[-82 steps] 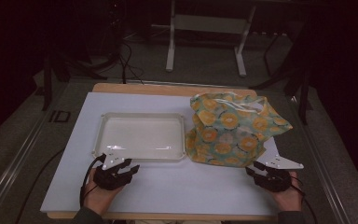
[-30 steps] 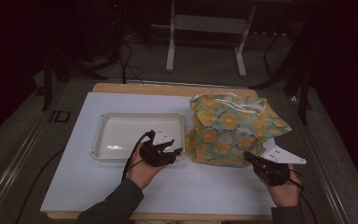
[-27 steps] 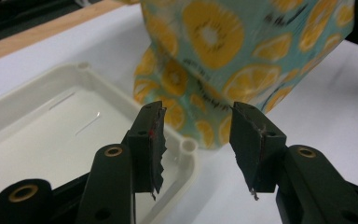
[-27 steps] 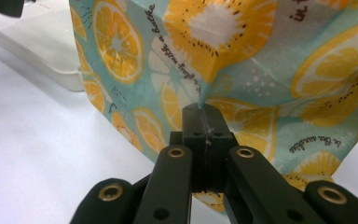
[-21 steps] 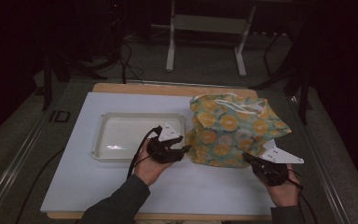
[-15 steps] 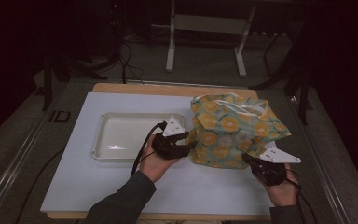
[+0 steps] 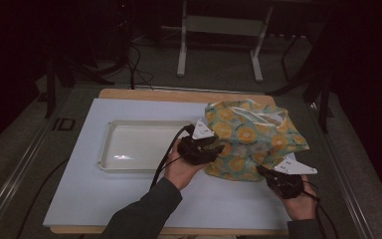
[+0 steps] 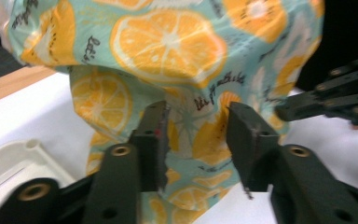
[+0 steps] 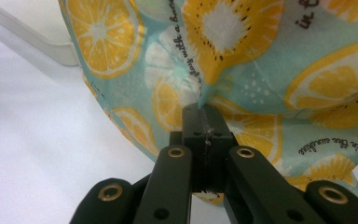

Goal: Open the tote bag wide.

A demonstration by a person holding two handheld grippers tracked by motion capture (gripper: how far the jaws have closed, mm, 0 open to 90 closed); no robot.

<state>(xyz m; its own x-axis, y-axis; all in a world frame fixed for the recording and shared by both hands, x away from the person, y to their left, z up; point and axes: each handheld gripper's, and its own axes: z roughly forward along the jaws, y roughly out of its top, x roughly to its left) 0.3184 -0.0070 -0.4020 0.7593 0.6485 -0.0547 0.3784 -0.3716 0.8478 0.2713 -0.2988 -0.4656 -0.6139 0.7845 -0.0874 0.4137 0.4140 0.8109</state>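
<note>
Bag: a citrus-print fabric bag (image 7: pixel 251 139) sat right of centre in the high view, on the white table mat (image 7: pixel 89 199).
Left gripper: the left gripper (image 8: pixel 196 128) was at the bag's lower left edge in the high view; its jaws stood apart with bag fabric between them, and whether they touched it could not be told.
Right gripper: the right gripper (image 9: pixel 204 114), at the lower right of the high view, had its jaws pinched together on a fold at the bag's near edge.
Tray: a white plastic tray (image 7: pixel 129 147) lay left of centre, just beside the bag.
</note>
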